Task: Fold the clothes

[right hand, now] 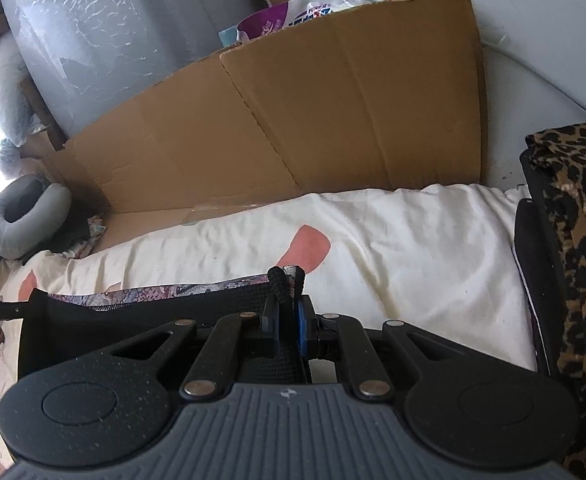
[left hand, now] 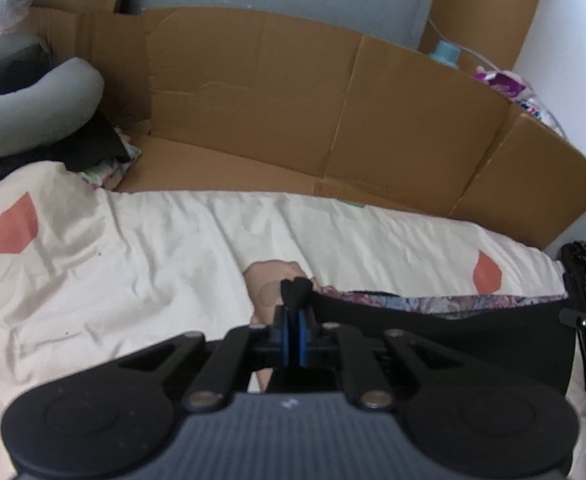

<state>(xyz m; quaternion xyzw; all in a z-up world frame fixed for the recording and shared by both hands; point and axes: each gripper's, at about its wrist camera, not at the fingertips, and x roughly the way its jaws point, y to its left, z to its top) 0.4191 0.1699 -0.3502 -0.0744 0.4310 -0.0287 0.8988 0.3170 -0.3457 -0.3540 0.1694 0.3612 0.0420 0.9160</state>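
Black cloth, a garment [left hand: 433, 320] with a patterned purple-grey inner face along its top edge, is stretched between our two tools, low over the bed. Our left gripper [left hand: 296, 292] is closed on one top corner of it, the dark fabric bunched up between the pads and poking out past the tips. Our right gripper [right hand: 287, 282] is clamped on the opposite corner, where we see a fold of black and patterned cloth pinched between the fingers. From the left wrist view the garment runs off to the right; from the right wrist view it [right hand: 141, 312] runs off to the left, so the edge hangs fairly taut from one grip to the other. Under it lies a cream bedsheet [left hand: 141, 248] printed with coral-red shapes, wrinkled in places. A leopard-print fabric [right hand: 577, 264] sits draped over something dark at the right side of the bed, just beside the sheet. Behind the bed a long flattened cardboard sheet [left hand: 333, 120] stands against the wall. At the far left, a grey U-shaped pillow [left hand: 33, 96] rests on a heap of dark cloth. Beyond the cardboard we make out a purple and white bag [right hand: 293, 12], partly hidden by the cardboard's top edge.
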